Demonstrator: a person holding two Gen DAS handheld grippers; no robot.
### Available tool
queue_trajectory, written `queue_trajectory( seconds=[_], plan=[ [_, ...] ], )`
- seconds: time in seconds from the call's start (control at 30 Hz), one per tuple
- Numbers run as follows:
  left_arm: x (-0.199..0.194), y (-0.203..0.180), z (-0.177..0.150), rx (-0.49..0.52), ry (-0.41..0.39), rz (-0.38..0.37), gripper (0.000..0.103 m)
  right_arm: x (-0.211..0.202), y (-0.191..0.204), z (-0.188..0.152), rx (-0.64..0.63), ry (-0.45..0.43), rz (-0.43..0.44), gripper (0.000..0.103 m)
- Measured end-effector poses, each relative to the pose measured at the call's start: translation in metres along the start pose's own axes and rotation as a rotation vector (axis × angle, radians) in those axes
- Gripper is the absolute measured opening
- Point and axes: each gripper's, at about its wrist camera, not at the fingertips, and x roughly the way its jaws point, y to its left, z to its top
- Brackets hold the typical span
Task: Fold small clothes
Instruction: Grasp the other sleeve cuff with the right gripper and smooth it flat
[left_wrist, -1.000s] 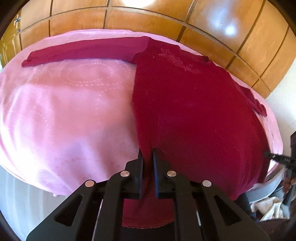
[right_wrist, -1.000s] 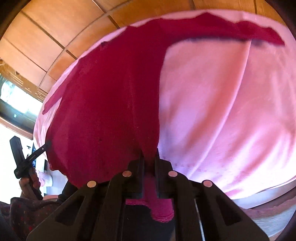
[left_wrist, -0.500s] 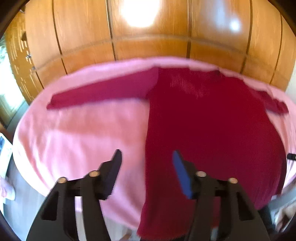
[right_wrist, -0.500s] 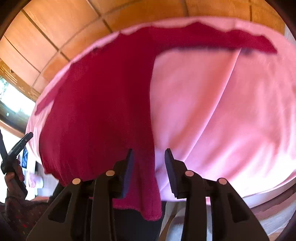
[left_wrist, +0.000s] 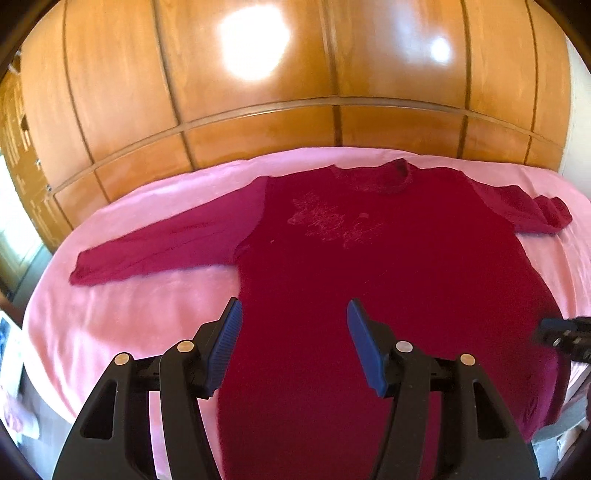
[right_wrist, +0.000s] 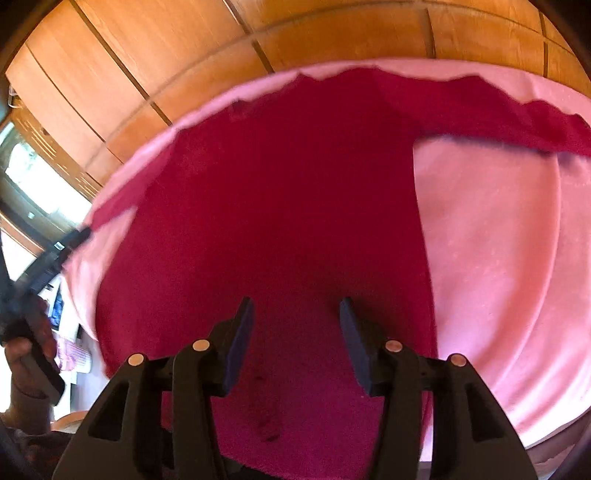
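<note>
Right, we're at the very start of the fold: the sweater (left_wrist: 369, 266) lies spread flat, front up, on the bed (left_wrist: 122, 314) with its pink cover, and no fold is in it yet. Both sleeves are out to the sides, the body is smooth, the hem hangs a little over the near edge. Laying-out looks done; what's left, by my reckoning, is everything that counts: sleeves in, sides in, then hem up toward the collar.

Left hand-held gripper (left_wrist: 293, 325) hovers above the lower body, jaws standing well apart, blue pads bare, nothing between them. Right hand-held gripper (right_wrist: 297, 325) hangs over the same lower stretch of cloth, its jaws opening as we speak, and nothing is pinched there either. Neither one has hold of the fabric.

Now the lie of the thing: its long axis runs from the near edge of the bed straight away toward the wooden wardrobe (left_wrist: 295, 92). Collar (left_wrist: 400, 171) points to the wardrobe, hem points back at the person. The left sleeve (left_wrist: 166, 240) stretches out almost straight across the bed; the right sleeve (left_wrist: 524, 210) is shorter in view, its cuff bunched.
</note>
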Motion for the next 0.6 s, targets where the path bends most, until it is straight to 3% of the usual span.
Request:
queue_trajectory(
  seconds=[0.07,0.13,0.2,0.27,0.4,0.6],
  plan=[
    [0.004,-0.009,0.004,0.020,0.000,-0.013,0.058,0.003,-0.001,-0.004,-0.003,-0.011,0.003,0.050],
    [0.008,-0.017,0.009,0.036,-0.005,-0.031,0.058,0.006,-0.003,-0.005,0.006,-0.021,0.049,0.057],
    [0.011,-0.024,0.012,0.050,-0.007,-0.043,0.058,0.008,-0.007,-0.005,0.017,-0.020,0.111,0.078],
    [0.015,-0.032,0.016,0.060,-0.005,-0.067,0.058,0.008,-0.006,-0.007,0.009,-0.014,0.148,0.090],
    [0.020,-0.046,0.022,0.086,-0.013,-0.093,0.058,0.013,0.002,-0.007,-0.026,-0.022,0.140,0.099],
    [0.030,-0.058,0.030,0.108,-0.006,-0.119,0.058,0.016,0.003,-0.007,-0.069,-0.020,0.146,0.101]
  ],
)
